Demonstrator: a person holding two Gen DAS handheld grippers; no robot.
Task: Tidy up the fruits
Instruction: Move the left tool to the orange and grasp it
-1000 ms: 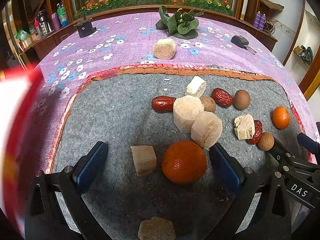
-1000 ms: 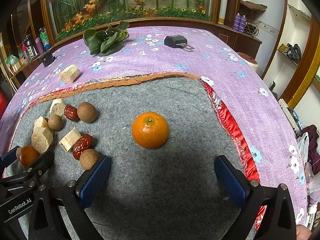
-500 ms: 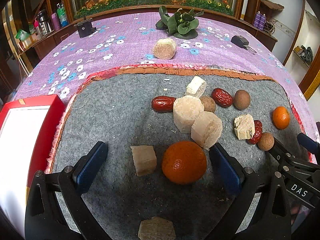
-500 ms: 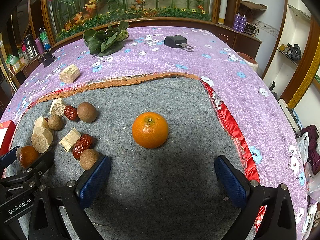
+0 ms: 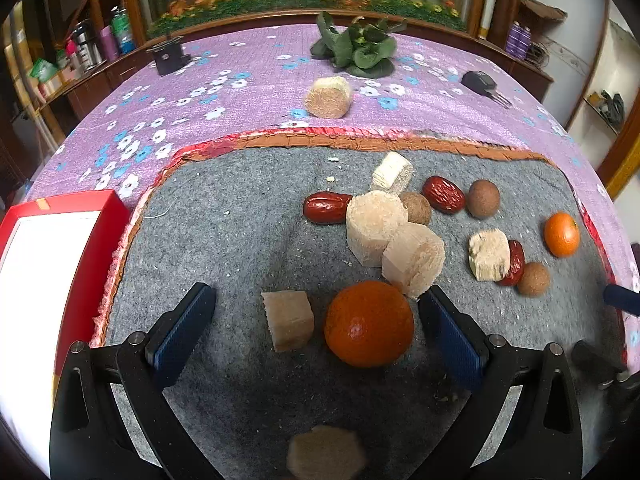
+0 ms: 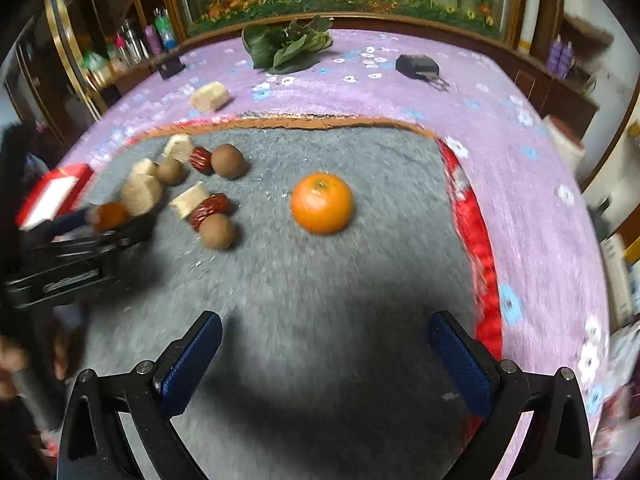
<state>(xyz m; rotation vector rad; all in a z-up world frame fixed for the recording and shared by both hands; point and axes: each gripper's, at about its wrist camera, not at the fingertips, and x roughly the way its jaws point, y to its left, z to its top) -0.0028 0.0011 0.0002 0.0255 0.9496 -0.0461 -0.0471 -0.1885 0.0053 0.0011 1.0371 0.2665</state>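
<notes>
Left gripper (image 5: pixel 316 328), jaws spread wide, straddles a pale sugarcane cube (image 5: pixel 288 319) and a large orange (image 5: pixel 369 323) on the grey felt mat (image 5: pixel 224 240); a red tray (image 5: pixel 86 256) lies at 9 o'clock. Right gripper (image 6: pixel 326 364), equally wide apart, faces a second orange (image 6: pixel 322 203) at 12 o'clock, well clear of it.

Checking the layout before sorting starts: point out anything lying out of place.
One pale cut sugarcane chunk lies alone on the purple flowered tablecloth, beyond the grey felt mat where the other fruits sit. Pale crumbs are scattered on the mat near its far edge. Nothing else stands out.
</notes>
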